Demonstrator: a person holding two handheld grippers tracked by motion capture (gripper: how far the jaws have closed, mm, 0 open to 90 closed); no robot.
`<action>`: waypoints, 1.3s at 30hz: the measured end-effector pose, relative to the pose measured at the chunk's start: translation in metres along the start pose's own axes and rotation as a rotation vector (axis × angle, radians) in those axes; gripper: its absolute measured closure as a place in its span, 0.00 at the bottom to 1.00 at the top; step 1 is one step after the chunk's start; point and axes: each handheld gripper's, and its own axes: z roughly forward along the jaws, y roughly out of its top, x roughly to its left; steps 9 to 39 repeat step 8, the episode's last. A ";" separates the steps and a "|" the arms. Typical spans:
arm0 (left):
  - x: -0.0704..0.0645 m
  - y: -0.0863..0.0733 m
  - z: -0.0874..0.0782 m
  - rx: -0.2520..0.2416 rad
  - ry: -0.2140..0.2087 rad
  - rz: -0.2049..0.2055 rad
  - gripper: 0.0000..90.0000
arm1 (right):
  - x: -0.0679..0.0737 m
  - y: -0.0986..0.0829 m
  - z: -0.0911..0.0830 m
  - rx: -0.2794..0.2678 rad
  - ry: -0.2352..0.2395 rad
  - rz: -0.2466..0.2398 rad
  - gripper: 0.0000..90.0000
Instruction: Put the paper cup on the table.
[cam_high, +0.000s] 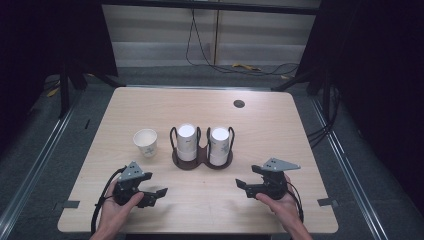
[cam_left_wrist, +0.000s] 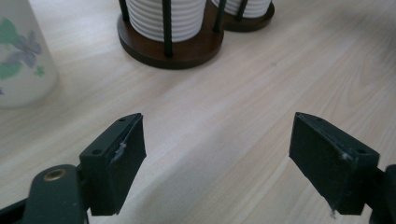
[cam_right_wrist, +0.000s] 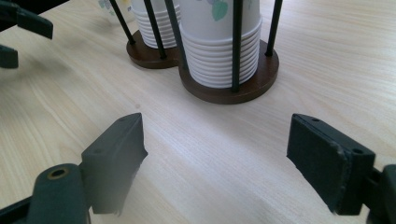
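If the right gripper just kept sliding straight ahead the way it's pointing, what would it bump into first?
Probably the round dark wooden holder base carrying the nearer stack of white paper cups. It sits straight ahead between the open jaws of the right gripper, with bare tabletop before it, though depth is hard to judge.

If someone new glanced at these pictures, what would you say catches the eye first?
Most striking is the dark two-ring cup holder at the table's middle, each ring holding a stack of white paper cups. A single paper cup stands apart, just left of it. Nearer the person, the left hand-held gripper and right hand-held gripper both sit open, empty.
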 end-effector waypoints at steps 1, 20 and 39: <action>0.000 -0.001 0.001 -0.007 0.001 -0.003 0.20 | 0.000 0.000 0.000 0.000 -0.006 0.001 0.21; 0.003 -0.001 -0.002 -0.012 -0.035 -0.008 0.20 | -0.003 -0.003 0.001 0.018 -0.062 0.031 0.19; 0.003 -0.001 -0.002 -0.012 -0.035 -0.008 0.20 | -0.003 -0.003 0.001 0.018 -0.062 0.031 0.19</action>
